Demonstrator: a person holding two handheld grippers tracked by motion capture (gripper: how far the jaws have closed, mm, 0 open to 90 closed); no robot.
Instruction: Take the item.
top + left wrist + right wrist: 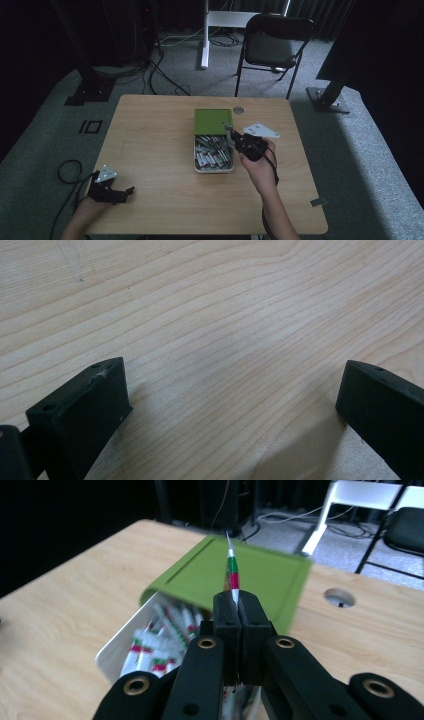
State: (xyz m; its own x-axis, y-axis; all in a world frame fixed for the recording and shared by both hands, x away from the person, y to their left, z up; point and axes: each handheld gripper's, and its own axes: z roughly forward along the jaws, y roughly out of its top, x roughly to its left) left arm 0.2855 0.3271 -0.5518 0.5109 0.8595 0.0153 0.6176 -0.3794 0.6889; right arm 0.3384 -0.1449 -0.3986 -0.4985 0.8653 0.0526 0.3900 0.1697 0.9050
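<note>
The right tool point(234, 611) is clamped on one thin sachet point(232, 572), red, green and white, held edge-on above the white box point(196, 159) of similar sachets near the middle of the counter point(150, 150). The box's green lid point(213, 121) is slid partway back, covering the far half. The pinch looks to sit on the sachet's end alone, so I judge a quick swing could let it pivot or slip free and drop outside the box. Lowering the hand carelessly might knock the lid or shove the light box. The left tool point(111, 190) rests spread wide at the counter's near left corner, holding nothing
</note>
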